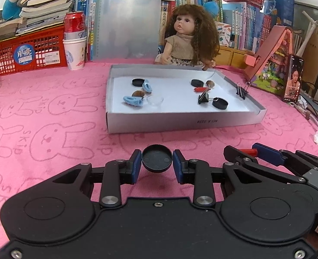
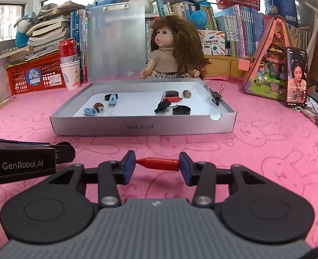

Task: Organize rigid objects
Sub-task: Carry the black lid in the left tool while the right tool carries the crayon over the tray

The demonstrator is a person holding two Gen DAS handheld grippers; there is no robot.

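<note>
Right wrist: "NO.A 2224" on tray (image 2: 137, 127).

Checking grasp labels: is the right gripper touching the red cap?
Touching. In the right wrist view, the right gripper has both blue pads against the ends of the red cap, with no gap showing.
</note>
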